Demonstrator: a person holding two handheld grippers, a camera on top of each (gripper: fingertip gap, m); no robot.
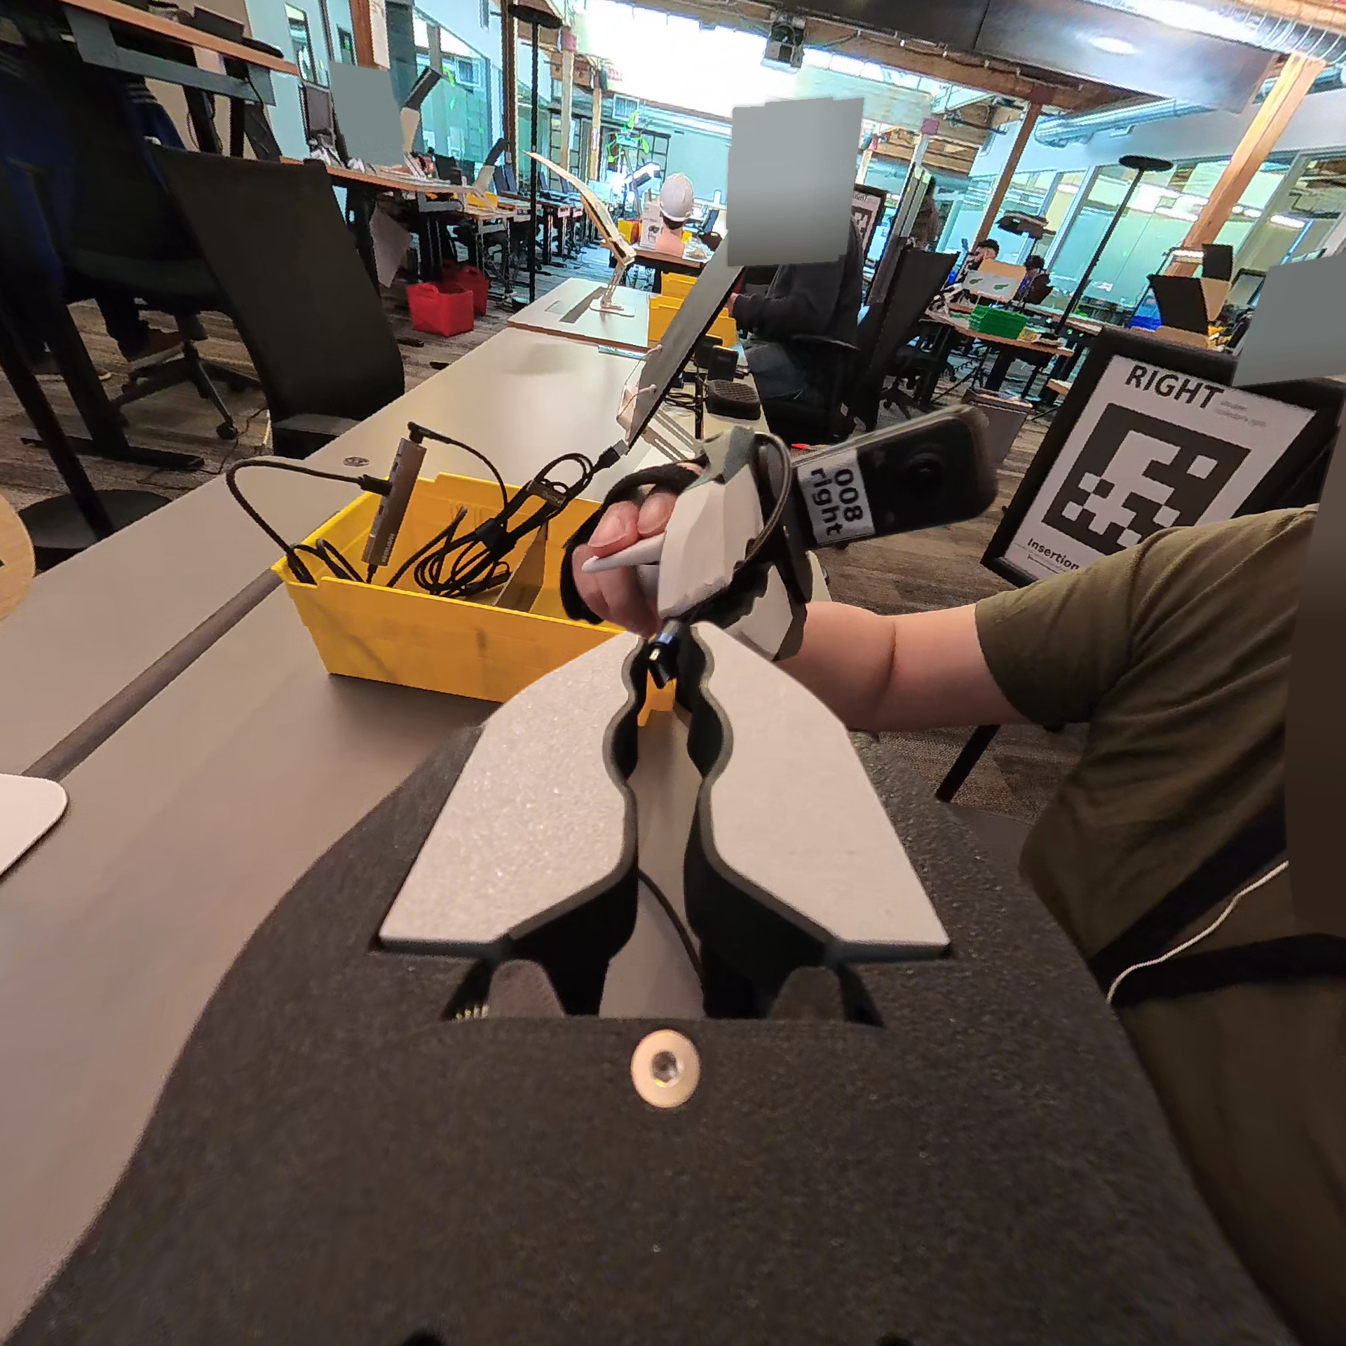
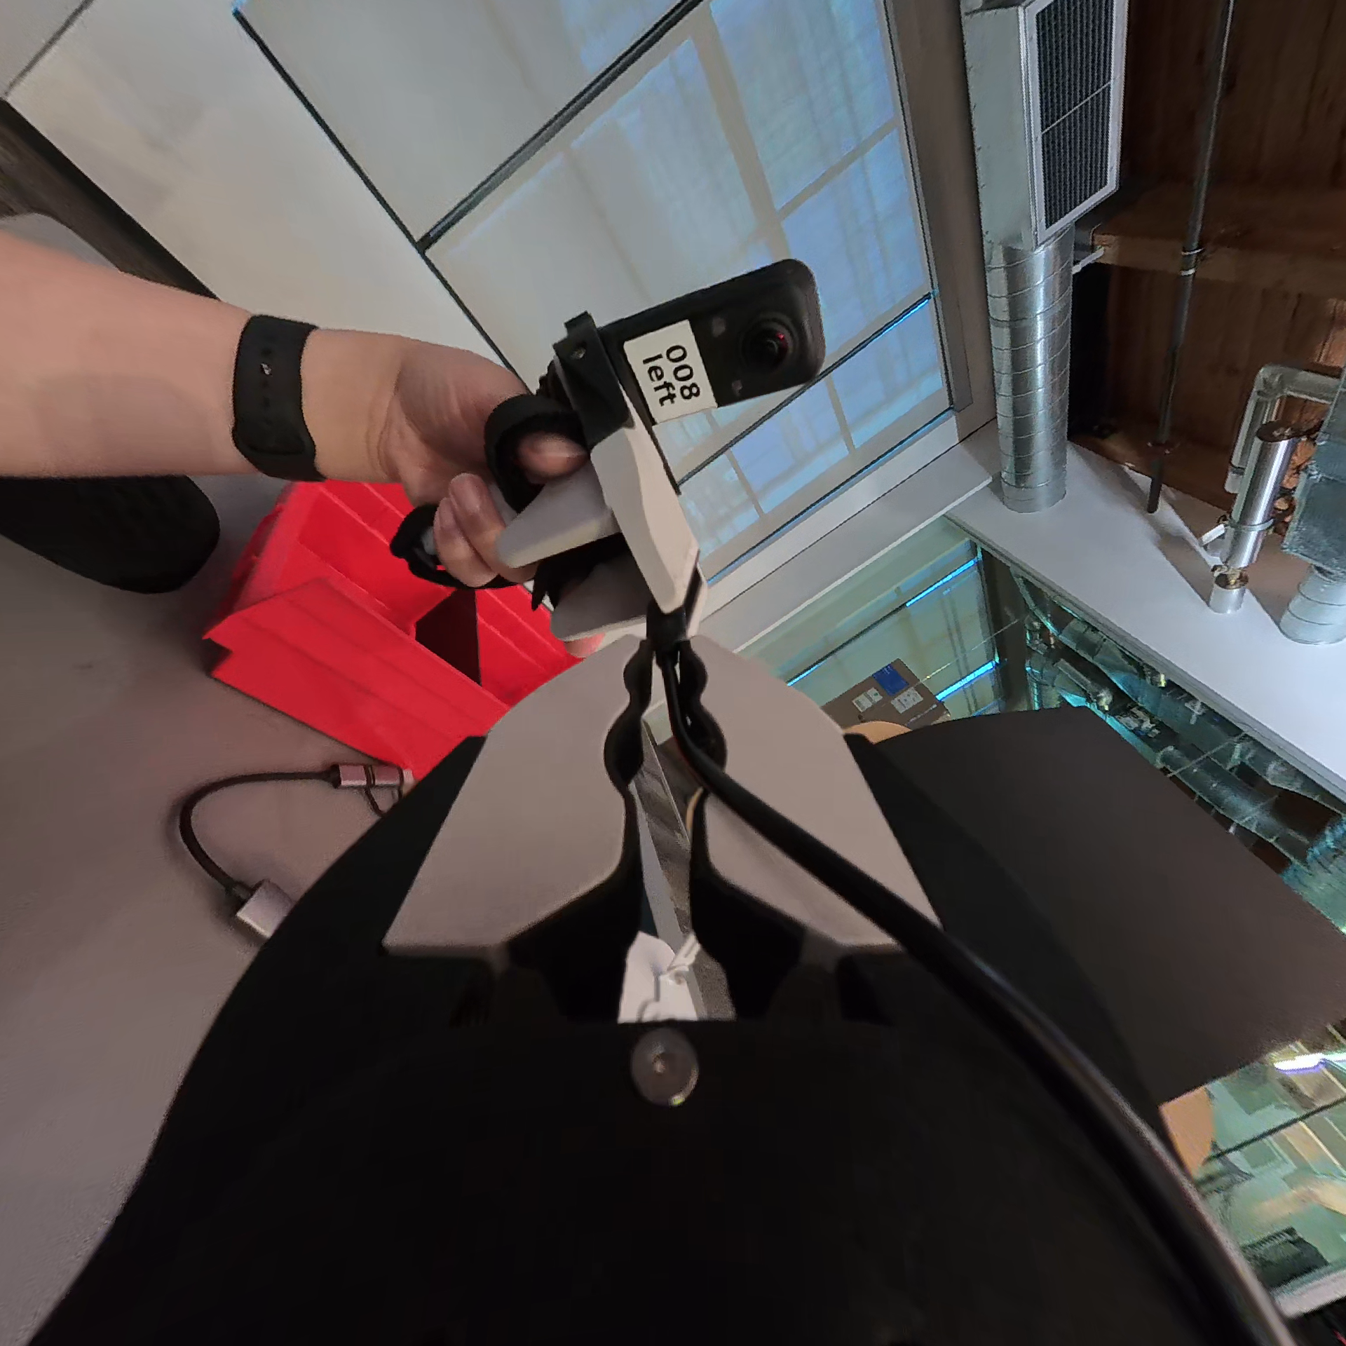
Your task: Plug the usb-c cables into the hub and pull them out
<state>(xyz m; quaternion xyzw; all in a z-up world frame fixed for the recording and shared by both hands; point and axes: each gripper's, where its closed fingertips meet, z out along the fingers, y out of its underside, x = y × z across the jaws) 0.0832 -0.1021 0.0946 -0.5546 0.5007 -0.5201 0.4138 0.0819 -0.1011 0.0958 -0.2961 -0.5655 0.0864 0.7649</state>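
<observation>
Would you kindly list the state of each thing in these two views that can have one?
left gripper: fingers closed on a black cable plug with a blue ring.
right gripper: fingers closed on a black cable.
black cable: pinched by both grippers, trailing back past the right one.
yellow bin: open, holding a hub and coiled cables.
hub: upright in the bin, cables plugged in.
red bin: tipped on its side.

Matt plastic, grainy foam

Yellow bin (image 1: 437, 641) smooth plastic; fingers (image 1: 539, 801) grainy matt grey; cable (image 2: 837, 845) at 4 o'clock glossy black.
</observation>
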